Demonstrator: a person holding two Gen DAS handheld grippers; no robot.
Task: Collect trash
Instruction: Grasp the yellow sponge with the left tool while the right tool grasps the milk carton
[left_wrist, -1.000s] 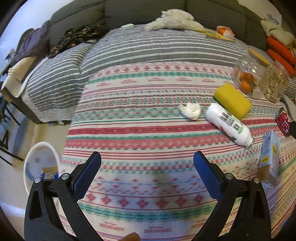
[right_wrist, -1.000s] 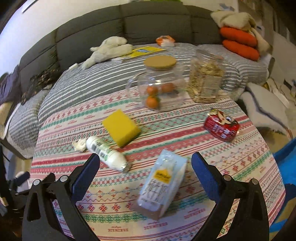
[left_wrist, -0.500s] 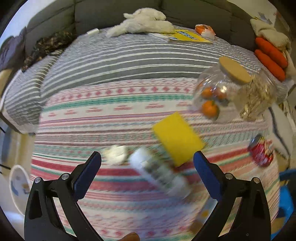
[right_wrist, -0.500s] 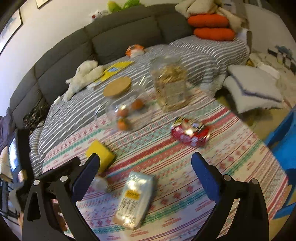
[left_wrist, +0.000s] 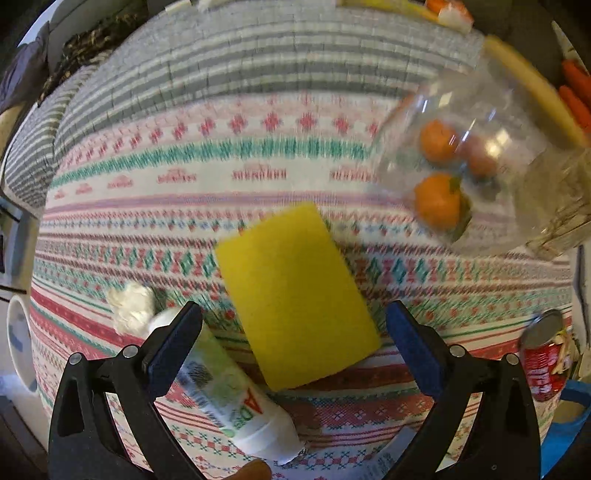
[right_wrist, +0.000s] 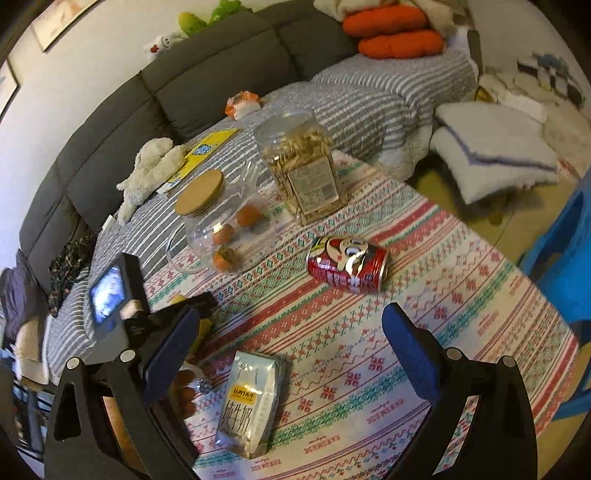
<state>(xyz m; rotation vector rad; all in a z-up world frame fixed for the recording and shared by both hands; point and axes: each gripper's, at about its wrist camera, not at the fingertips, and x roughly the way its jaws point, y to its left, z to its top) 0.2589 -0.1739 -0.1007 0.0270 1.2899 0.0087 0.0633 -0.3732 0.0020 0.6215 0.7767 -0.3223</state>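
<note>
My left gripper (left_wrist: 293, 330) is open and hovers over the patterned tablecloth (left_wrist: 221, 177), above a yellow sponge (left_wrist: 297, 290). A white bottle (left_wrist: 236, 402) lies on its side under the left finger. A crumpled white tissue (left_wrist: 131, 306) lies just left of it. A red can (left_wrist: 543, 365) lies at the right edge. My right gripper (right_wrist: 288, 339) is open and empty above the table. The red can (right_wrist: 347, 264) lies ahead of it, and a silver milk carton (right_wrist: 251, 402) lies flat between its fingers, nearer the left one. The left gripper's body (right_wrist: 118, 306) shows at the left.
A glass jar with oranges and a cork lid (right_wrist: 218, 221) and a plastic jar of snacks (right_wrist: 304, 166) stand at the table's far side. A white bin (left_wrist: 18, 339) sits on the floor left. A grey sofa (right_wrist: 207, 81) lies behind; a blue chair (right_wrist: 565, 251) is at right.
My left gripper has moved forward and right, down toward the sponge and bottle. My right gripper has swung right and risen, so the can and carton now sit nearer the middle.
</note>
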